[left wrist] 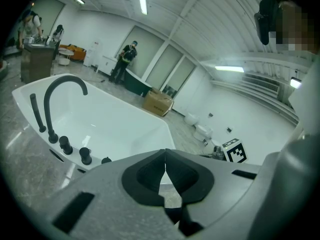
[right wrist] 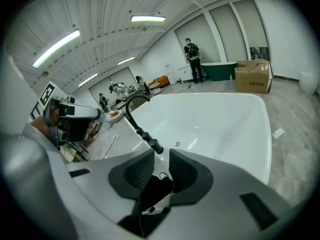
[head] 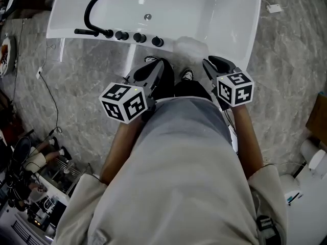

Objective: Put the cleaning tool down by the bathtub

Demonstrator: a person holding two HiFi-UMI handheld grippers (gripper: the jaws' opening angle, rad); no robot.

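Just off bathtub rim [head: 252,25]: left gripper [left wrist: 165,152] fingers clenched, right gripper [right wrist: 161,157] fingers apart (empty).

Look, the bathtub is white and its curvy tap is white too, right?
Not quite. The bathtub is white, but its curvy tap is black, as the head view shows.
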